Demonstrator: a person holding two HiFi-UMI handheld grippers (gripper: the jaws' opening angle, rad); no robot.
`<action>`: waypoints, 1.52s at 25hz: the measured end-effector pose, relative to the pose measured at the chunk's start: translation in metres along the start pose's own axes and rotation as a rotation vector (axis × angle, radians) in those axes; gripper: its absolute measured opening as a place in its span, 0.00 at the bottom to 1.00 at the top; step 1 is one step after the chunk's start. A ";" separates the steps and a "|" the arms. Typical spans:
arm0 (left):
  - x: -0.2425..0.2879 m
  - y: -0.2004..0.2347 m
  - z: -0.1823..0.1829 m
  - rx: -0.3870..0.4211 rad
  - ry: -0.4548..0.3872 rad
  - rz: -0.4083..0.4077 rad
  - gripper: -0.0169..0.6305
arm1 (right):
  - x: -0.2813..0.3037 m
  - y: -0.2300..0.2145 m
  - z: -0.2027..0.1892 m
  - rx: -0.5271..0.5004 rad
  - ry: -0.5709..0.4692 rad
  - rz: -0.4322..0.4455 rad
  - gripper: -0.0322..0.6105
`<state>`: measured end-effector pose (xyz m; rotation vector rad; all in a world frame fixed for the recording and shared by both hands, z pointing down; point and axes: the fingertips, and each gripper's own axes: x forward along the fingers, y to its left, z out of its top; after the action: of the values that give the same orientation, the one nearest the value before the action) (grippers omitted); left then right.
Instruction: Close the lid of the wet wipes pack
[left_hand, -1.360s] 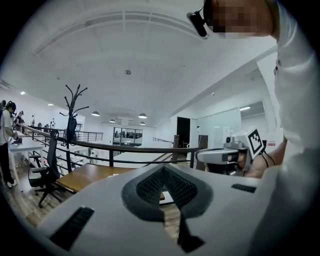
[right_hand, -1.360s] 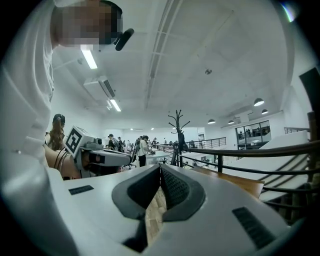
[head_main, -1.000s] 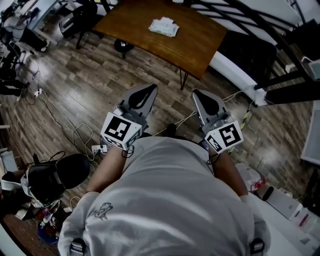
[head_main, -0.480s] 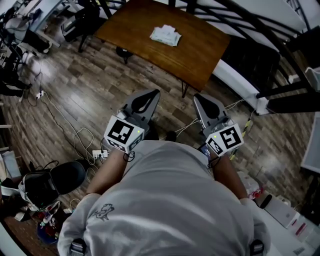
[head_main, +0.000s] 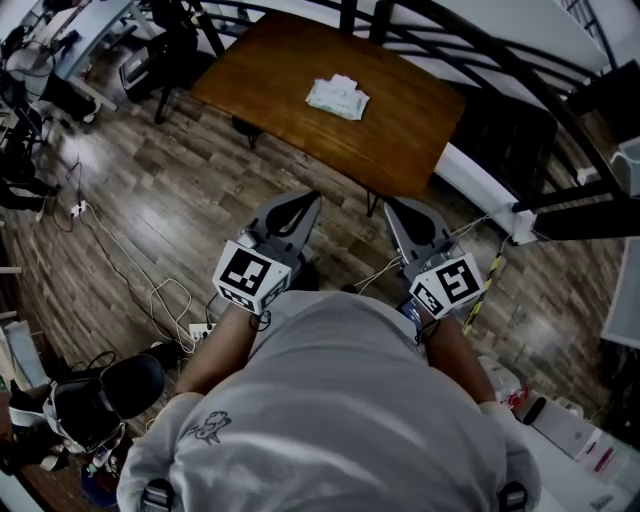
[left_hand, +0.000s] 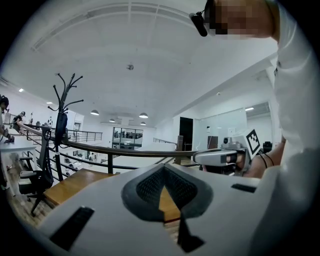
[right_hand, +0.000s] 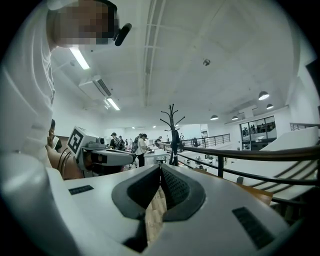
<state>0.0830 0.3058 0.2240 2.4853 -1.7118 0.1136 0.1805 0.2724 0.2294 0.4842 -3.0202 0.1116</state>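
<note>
One white wipes pk (head_main: 337, 97) flat on wood table (head_main: 400, 135).

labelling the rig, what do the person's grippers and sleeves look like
The left gripper and right gripper are light grey tapered shells with dark ribbed pads inside. Each carries a white cube with black square markers. The person wears a pale short-sleeved top.
</note>
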 end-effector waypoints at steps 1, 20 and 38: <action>0.000 0.011 0.002 0.003 -0.002 -0.003 0.05 | 0.010 -0.001 0.002 -0.001 -0.002 -0.003 0.10; -0.003 0.158 0.013 0.018 0.034 -0.083 0.05 | 0.160 -0.008 0.029 0.014 -0.031 -0.079 0.10; 0.096 0.217 0.008 0.003 0.084 -0.033 0.05 | 0.208 -0.123 0.020 0.051 -0.008 -0.047 0.10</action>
<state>-0.0850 0.1393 0.2412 2.4720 -1.6382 0.2141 0.0213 0.0902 0.2356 0.5616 -3.0181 0.1850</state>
